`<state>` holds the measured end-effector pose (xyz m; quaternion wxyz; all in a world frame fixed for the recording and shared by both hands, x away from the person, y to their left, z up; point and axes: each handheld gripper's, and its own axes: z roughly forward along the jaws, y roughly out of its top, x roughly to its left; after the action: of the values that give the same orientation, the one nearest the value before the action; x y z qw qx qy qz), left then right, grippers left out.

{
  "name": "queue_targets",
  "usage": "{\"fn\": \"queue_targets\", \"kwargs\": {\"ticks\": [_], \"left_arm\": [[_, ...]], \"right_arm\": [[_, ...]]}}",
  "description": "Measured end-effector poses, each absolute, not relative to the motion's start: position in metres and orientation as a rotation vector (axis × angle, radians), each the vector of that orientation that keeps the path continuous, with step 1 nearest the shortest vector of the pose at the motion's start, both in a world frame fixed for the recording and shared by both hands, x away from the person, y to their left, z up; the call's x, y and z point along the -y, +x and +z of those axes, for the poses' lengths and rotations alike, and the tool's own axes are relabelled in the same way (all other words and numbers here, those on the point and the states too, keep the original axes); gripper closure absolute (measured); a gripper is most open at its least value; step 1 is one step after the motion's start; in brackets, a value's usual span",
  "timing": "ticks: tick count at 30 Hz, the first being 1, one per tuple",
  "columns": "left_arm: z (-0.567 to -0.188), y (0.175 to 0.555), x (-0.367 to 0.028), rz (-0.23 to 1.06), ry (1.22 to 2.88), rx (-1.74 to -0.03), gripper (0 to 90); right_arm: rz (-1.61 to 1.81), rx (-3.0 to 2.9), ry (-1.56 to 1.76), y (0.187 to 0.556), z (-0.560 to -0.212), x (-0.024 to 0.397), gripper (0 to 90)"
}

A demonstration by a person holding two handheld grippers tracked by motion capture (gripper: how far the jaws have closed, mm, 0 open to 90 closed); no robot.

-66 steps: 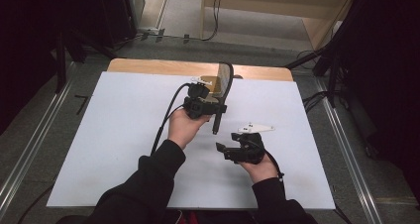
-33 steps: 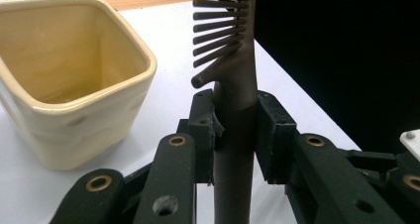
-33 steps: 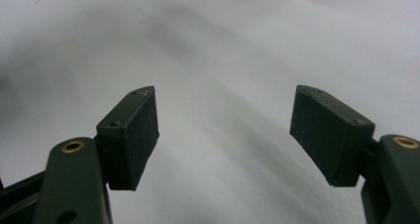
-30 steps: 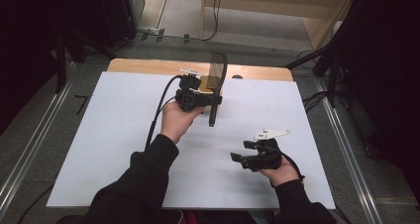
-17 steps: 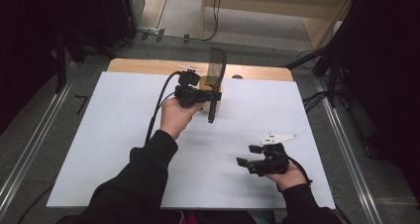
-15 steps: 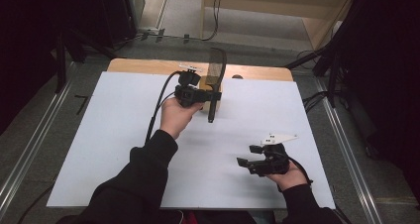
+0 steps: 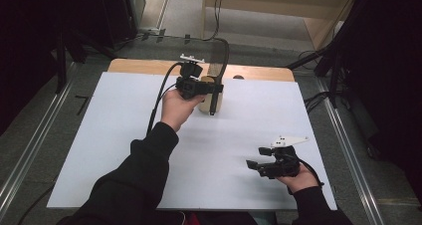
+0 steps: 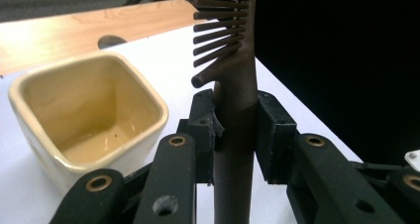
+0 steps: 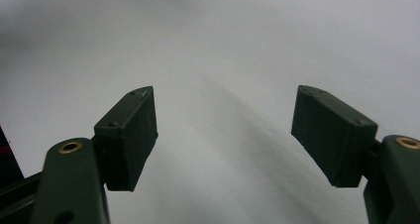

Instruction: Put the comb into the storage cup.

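My left gripper (image 7: 214, 91) is shut on the handle of a dark comb (image 7: 224, 60), which stands roughly upright with its teeth at the top. In the left gripper view the pads (image 8: 272, 130) of the left gripper (image 8: 235, 120) press on the comb (image 8: 233, 70) from both sides. A cream square cup (image 8: 89, 110) stands just to its left, empty. In the high view the cup (image 7: 205, 107) is partly hidden behind the gripper. My right gripper (image 7: 253, 164) is open low over the white sheet at the near right, and the right gripper (image 9: 225, 130) has nothing between its jaws.
A white sheet (image 7: 114, 135) covers the table. A wooden strip (image 7: 144, 65) with a dark hole (image 7: 238, 77) runs along its far edge. Metal rails (image 7: 30, 150) flank both sides, and cables lie on the floor beyond.
My right hand has drifted toward the near right of the table, away from the comb. My left hand carried the comb toward the far side by the cup, then held still.
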<state>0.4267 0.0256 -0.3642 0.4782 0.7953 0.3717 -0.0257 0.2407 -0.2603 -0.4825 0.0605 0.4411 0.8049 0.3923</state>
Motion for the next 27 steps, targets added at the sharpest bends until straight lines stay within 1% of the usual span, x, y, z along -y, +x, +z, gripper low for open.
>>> {"fn": "queue_targets", "kwargs": {"ticks": [17,27], "left_arm": [[-0.352,0.451,-0.033,-0.012,1.904,-0.909,72.7],[-0.342,0.467,-0.036,-0.004,1.877,-0.882,72.6]], "right_arm": [[1.202,-2.409,1.367,0.238,-0.481,0.268,23.7],[1.210,-2.393,1.382,0.238,-0.481,0.270,23.7]]}}
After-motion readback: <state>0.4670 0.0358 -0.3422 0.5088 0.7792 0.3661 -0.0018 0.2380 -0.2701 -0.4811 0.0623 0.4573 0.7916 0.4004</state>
